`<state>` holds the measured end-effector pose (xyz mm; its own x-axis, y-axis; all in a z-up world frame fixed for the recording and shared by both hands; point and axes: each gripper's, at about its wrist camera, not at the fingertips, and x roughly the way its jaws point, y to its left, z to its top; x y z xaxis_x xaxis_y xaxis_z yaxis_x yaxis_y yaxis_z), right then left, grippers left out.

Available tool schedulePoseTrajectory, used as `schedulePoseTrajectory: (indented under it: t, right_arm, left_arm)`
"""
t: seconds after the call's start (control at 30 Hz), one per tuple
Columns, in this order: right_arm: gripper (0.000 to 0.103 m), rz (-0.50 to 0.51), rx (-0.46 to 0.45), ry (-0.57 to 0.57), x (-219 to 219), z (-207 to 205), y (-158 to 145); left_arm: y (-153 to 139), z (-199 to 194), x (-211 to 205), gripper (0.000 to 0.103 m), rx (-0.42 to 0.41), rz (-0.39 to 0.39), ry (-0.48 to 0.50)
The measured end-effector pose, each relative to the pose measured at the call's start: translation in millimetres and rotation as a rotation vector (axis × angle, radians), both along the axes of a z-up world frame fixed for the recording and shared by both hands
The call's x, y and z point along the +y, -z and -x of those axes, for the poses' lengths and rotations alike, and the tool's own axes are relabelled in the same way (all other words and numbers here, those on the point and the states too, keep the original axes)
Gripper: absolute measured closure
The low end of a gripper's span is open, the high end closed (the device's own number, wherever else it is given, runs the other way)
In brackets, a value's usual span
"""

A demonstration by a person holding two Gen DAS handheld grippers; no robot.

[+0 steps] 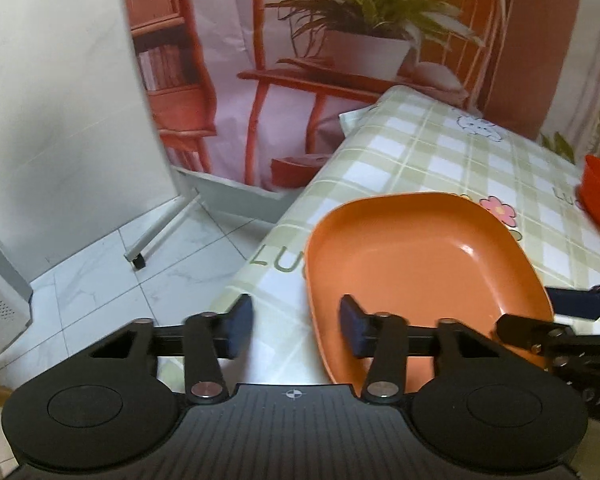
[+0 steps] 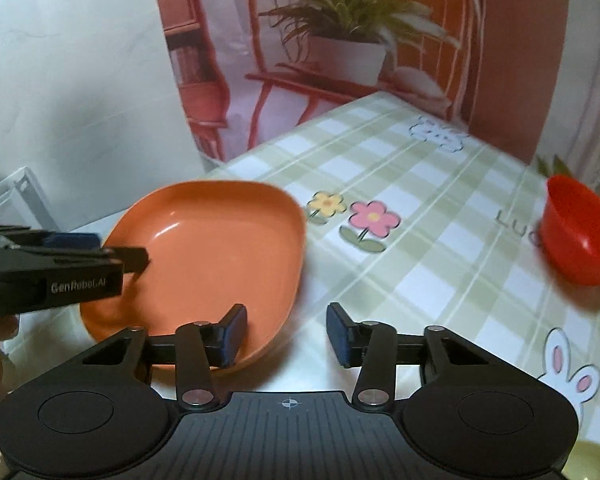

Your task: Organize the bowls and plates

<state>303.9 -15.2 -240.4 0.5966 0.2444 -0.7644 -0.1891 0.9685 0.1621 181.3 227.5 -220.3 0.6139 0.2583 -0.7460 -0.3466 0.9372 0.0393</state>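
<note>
Left gripper (image 1: 296, 326): pitched steeply down at the table edge, its black frame filling the bottom of the left wrist view. Jaws stand at a narrow gap, one on each side of the orange plate's (image 1: 420, 264) near-left rim: one blue pad hangs over the tablecloth outside the plate, the other sits over the plate's inner floor. The rim lies between them with clear space on either side, so nothing is gripped.

Right gripper (image 2: 286, 330): likewise tilted down, jaws at a similar narrow gap. Its left pad (image 2: 232, 332) overlaps the near-right rim of the orange plate (image 2: 204, 256); its right pad is over bare cloth. The rim is not pinched. In the left wrist view this gripper enters at 3 o'clock, its tip over the plate's right side.

Orange plate: rounded-square, shallow, empty, flat on the tablecloth near the table's left corner; at 10 o'clock of the right wrist view, at 2 o'clock from the left gripper's pads.

Red bowl (image 2: 580, 232): upright, empty, on the cloth well apart from the plate, at 3 o'clock of the right wrist view.

Tablecloth (image 2: 440, 240): green-and-white check with flower and rabbit prints.

Backdrop (image 1: 300, 60): printed potted plant on an orange chair, at 12 o'clock.

Floor (image 1: 140, 272): pale marble tiles, at 9 o'clock of the left wrist view.
</note>
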Motion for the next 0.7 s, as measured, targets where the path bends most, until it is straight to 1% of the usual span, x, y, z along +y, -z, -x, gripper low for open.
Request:
schedulePoseTrajectory:
  t: [0.03, 0.07, 0.13, 0.17, 0.2, 0.23, 0.33, 0.47, 0.7]
  right_arm:
    - [0.071, -0.011, -0.001, 0.0, 0, 1, 1]
    - [0.073, -0.021, -0.004, 0.002, -1, 3, 0]
    - [0.081, -0.036, -0.011, 0.004, -2, 4, -1]
    - [0.083, -0.043, -0.014, 0.004, -3, 5, -2]
    - [0.085, -0.047, -0.017, 0.005, -3, 8, -4]
    - [0.086, -0.048, -0.017, 0.008, -4, 9, -5]
    - [0.087, -0.061, -0.016, 0.029, -10, 14, -7]
    - [0.088, -0.097, -0.029, 0.07, -24, 25, -14]
    - [0.089, -0.108, -0.075, 0.147, -60, 54, -33]
  left_arm:
    - [0, 0, -2, 0.069, -0.005, 0.005, 0.005]
    - [-1, 1, -4, 0.071, -0.007, 0.007, 0.008]
    - [-1, 2, -8, 0.077, -0.007, -0.001, 0.013]
    - [-2, 1, -9, 0.079, -0.007, -0.001, 0.015]
    - [-2, 1, -10, 0.085, -0.008, 0.008, 0.018]
    - [-3, 0, -12, 0.089, -0.005, 0.015, 0.02]
    - [-6, 0, -17, 0.089, 0.004, 0.014, 0.024]
    - [-12, 6, -25, 0.089, -0.005, 0.02, 0.049]
    - [-33, 10, -59, 0.089, -0.04, 0.007, 0.13]
